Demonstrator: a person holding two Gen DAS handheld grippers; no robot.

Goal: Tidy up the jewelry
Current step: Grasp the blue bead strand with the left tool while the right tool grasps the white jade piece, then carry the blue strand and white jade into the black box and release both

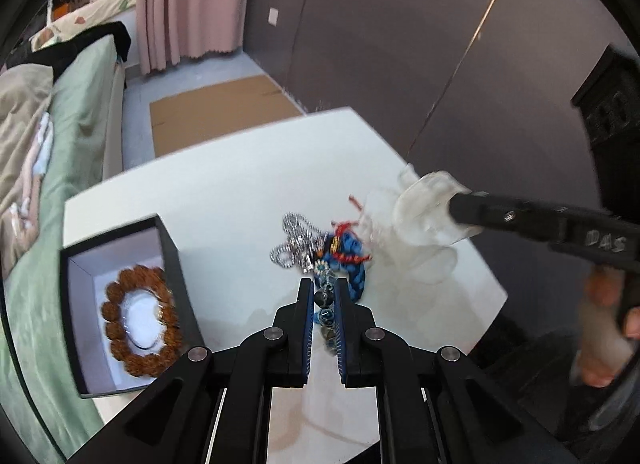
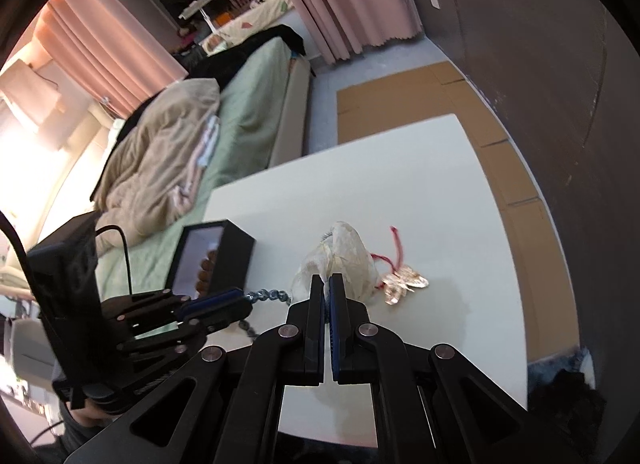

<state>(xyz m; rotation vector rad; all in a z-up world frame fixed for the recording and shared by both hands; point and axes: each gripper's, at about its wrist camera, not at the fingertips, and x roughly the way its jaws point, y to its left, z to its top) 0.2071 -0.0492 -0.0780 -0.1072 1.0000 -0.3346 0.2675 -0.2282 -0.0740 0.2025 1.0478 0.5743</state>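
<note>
On table (image 1: 224,183): one box (image 1: 176,264) (two claws).

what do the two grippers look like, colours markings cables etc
Both the left gripper and right gripper are matte black linkages with silver round pivot pins and blue ribbed finger pads. The right one bears raised "DAS" lettering; a black cable loops over the left one's camera block.

A white table (image 1: 224,183) carries the things. In the left wrist view, a black box (image 1: 176,260) stands on it at about 8 o'clock, with a brown bead bracelet (image 1: 140,324) inside. Near the middle lies a heap of jewelry: a silver chain (image 1: 294,240) touching a blue braided cord (image 1: 352,264) with red thread. In the right wrist view, a small golden ornament (image 2: 402,284) lies on the table at 3 o'clock from the clear bag (image 2: 352,260).
</note>
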